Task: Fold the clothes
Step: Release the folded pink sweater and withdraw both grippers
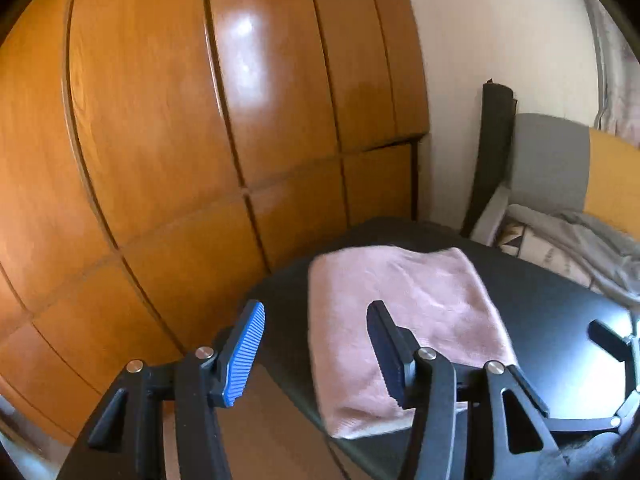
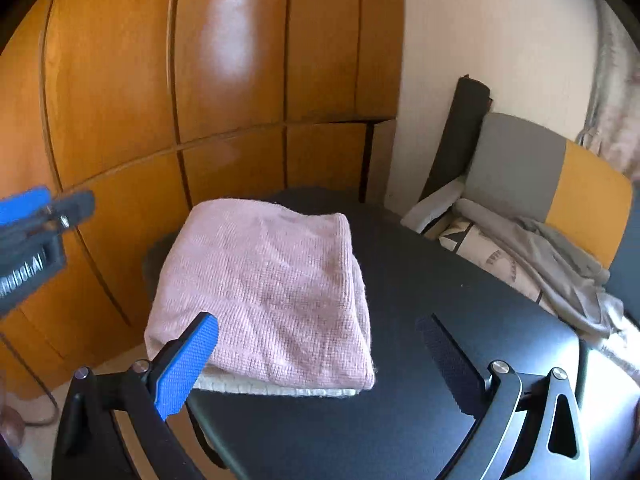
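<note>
A pink knit garment point(image 2: 264, 296) lies folded on the dark surface point(image 2: 440, 280) just ahead of both grippers. The left gripper point(image 1: 316, 344) and right gripper point(image 2: 324, 360) gape wide and empty; more clothes point(image 2: 560, 264) wait on the chair beyond the right gripper, seemingly unfolded

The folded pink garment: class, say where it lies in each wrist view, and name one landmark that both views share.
Left wrist view: the folded pink garment lies right of centre, low, on the black table.
Right wrist view: the folded pink garment lies centre-left on the table's left end.
Shared landmark: the grey and yellow chair, at right.
</note>
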Tool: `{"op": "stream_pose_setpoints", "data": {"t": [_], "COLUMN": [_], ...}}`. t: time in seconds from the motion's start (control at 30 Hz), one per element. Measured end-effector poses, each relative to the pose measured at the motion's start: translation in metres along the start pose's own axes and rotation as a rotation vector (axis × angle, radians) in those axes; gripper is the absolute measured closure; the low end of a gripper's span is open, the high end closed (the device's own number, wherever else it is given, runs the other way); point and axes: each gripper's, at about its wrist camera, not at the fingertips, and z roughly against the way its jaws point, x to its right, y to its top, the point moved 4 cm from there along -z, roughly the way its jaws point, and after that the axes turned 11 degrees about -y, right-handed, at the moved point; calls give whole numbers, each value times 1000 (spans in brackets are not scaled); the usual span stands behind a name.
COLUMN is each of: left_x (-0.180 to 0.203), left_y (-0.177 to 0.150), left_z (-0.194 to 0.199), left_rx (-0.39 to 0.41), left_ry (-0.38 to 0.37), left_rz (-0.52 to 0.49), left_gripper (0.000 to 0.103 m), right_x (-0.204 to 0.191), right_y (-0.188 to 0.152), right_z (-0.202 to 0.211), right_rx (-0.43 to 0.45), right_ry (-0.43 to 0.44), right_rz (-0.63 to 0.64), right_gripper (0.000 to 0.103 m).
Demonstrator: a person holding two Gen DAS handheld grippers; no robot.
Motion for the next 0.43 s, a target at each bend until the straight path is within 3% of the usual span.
{"op": "stream_pose_setpoints", "data": {"t": [0.23,0.43], "left_x": [10,4], "left_y": [-4,-4], "left_z": [-7,-11], "left_rx": [-44,-20], "left_ry": [-61,-31], "left_rz": [24,38], "left_gripper": [49,52], "right_x": [1,1], "right_y": [-6,-12], "right_z": [-5,-2], "right_rx": [-28,-31], "right_ry": [5,3], "right_rz": [-11,-2], "right_gripper": [0,0]}}
